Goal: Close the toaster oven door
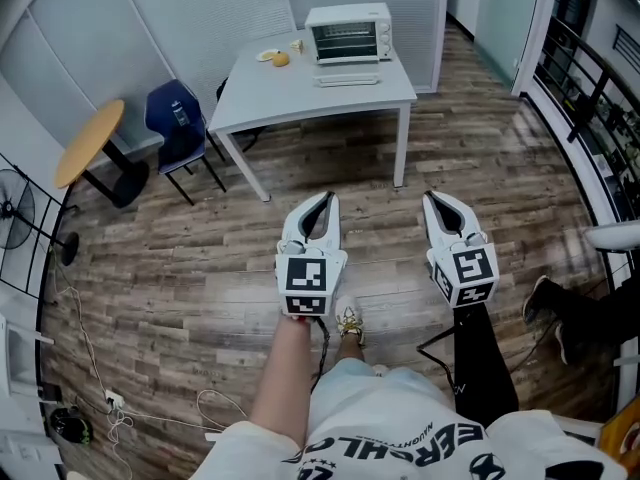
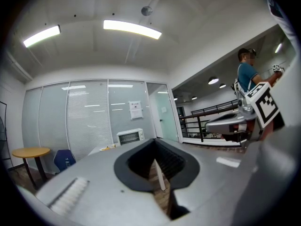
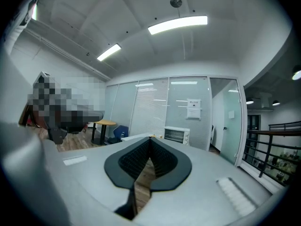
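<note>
A white toaster oven [image 1: 348, 30] stands at the back of a white table [image 1: 300, 96] across the room. Its door [image 1: 348, 80] appears folded down flat in front of it. Both grippers hang over the wood floor close to the person's body, well short of the table. My left gripper [image 1: 325, 201] has its jaws pressed together with nothing between them, and so does my right gripper [image 1: 431, 198]. The left gripper view has the oven [image 2: 130, 136] small beyond the left gripper [image 2: 155, 142]. In the right gripper view the oven [image 3: 177, 134] sits beyond the right gripper [image 3: 150, 139].
A yellow item [image 1: 280, 58] lies on the table left of the oven. A blue chair [image 1: 178, 118] and a round wooden table [image 1: 88, 140] stand at the left, a fan [image 1: 15, 213] further left. Cables [image 1: 110, 403] lie on the floor. Another person's legs [image 1: 585, 313] show at the right.
</note>
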